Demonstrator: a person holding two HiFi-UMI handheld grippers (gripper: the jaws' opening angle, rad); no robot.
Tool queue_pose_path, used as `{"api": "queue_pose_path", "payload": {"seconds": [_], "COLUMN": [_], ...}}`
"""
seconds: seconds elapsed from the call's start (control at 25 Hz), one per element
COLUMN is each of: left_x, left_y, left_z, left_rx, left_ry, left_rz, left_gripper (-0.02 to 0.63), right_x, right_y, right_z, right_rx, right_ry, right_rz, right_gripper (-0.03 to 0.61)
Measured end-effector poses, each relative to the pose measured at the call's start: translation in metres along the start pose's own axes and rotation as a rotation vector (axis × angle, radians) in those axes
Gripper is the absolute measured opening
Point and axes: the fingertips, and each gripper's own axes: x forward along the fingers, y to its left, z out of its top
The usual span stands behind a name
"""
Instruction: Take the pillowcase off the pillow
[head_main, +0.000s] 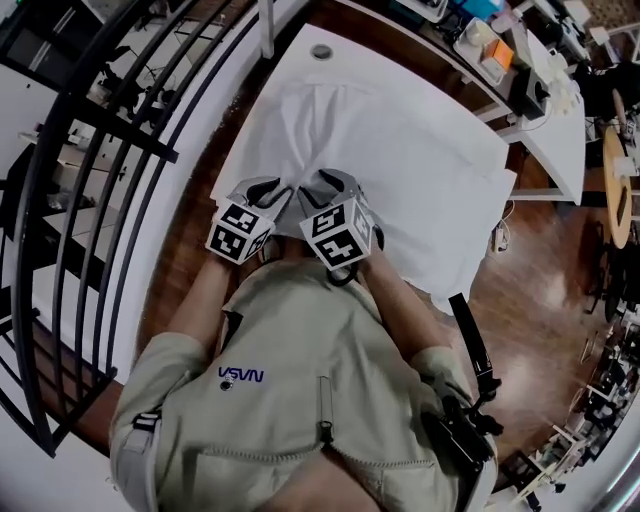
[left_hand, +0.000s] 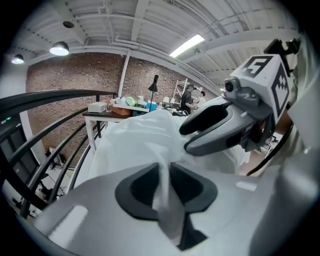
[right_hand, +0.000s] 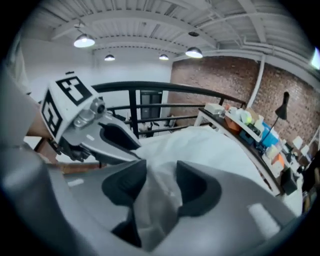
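Pillowcase (head_main: 400, 150), white, lying on tabletop (head_main: 350, 40); left gripper (head_main: 265, 190) clamped on its thin fold; right gripper (head_main: 325, 183) clamped on thicker bunch.

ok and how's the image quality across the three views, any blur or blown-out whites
Head view: heavy fisheye, dark corners, white pillowcase nearly blown out, folds faint. Left gripper view: fabric between the jaws soft, room behind sharper, ceiling strip light glares. Right gripper view: fabric between the jaws blurred, edges vignetted.
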Motion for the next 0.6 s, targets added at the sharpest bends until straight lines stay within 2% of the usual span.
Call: {"api": "queue_pose_path", "payload": {"seconds": [0.04,0.08,0.2,0.4,0.6], "left_x": [0.000,-0.001,-0.011,-0.032,-0.032], "left_y": [0.001,0.001,0.007,0.036,0.052], "left_z": [0.000,-0.001,-0.003,-0.018,-0.046], "left_rx": [0.013,0.018,-0.001,-0.096,-0.150], "left_ry": [-0.003,-0.009,-0.048,-0.080,-0.044], "left_rz": [0.016,0.028,0.069,0.162,0.179], "left_gripper": [0.045,0.023,0.014,0.008,0.008], "right_x": [0.006,0.009,-0.003,-0.039,-0.055], "right_y": [-0.002,-0.005,-0.012,-0.041,-0.045], "right_z": [-0.007,-0.013,-0.017,-0.036,-0.074], "right_rx": [-0.021,-0.038,-0.025,0.091,0.200], "right_ry": [0.026,0.041,0.035,0.051,0.109], "right_rz": [-0.032,-0.065,-0.138,-0.235,-0.291], "right_gripper": [0.162,0.090,0.012,0.011,0.008]}}
